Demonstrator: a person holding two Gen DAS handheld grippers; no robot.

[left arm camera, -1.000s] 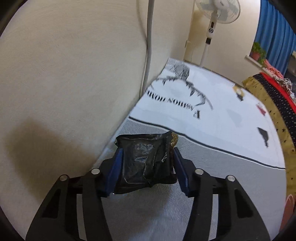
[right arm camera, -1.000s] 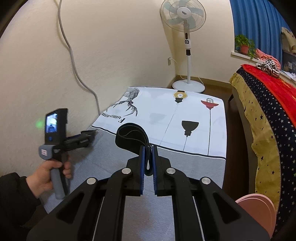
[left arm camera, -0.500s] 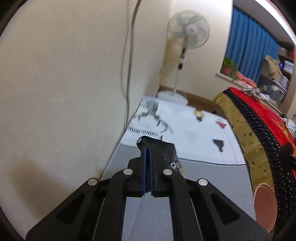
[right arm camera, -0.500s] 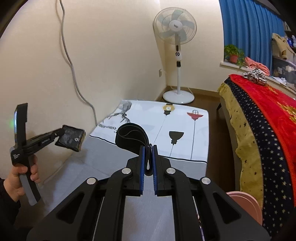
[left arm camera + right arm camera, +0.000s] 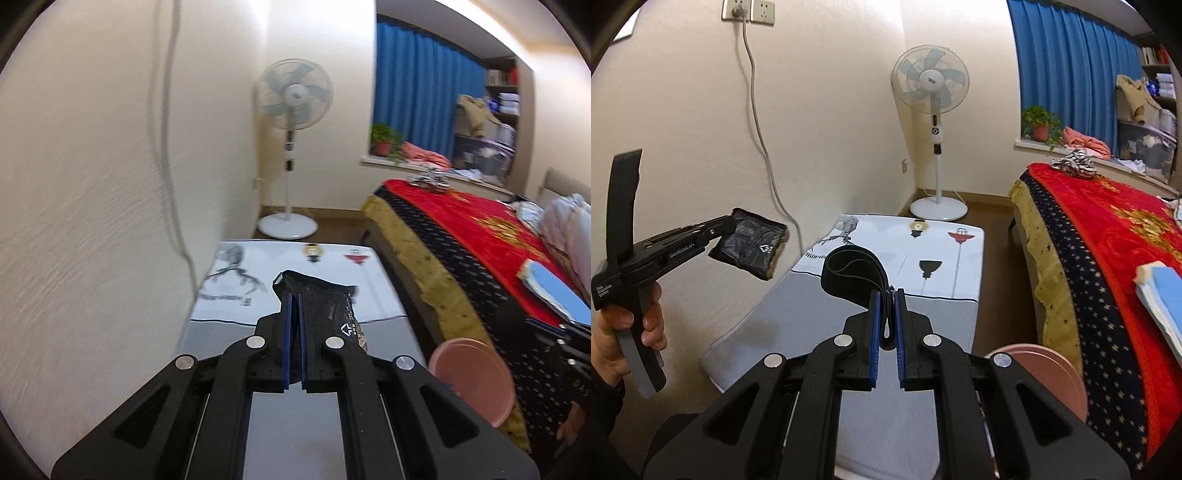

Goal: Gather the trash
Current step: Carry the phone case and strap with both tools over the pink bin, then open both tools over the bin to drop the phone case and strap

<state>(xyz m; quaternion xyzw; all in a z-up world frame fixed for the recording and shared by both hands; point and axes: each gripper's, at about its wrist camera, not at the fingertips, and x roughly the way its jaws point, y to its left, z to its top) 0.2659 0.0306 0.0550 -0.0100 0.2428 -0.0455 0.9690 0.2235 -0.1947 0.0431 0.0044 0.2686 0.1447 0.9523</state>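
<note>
The crumpled black wrapper (image 5: 750,245) hangs in the air near the wall, pinched in the left gripper (image 5: 294,317); the right gripper (image 5: 886,317) is clamped on a black strap loop (image 5: 851,275) above the grey mat (image 5: 798,325). Both pieces look collected, so I'd guess the next step is carrying them to the pink basin (image 5: 474,374) by the bed (image 5: 1108,236) and letting go over it

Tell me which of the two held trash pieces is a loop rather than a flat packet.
The black strap loop, in the right gripper; the left gripper holds a crumpled black wrapper.
</note>
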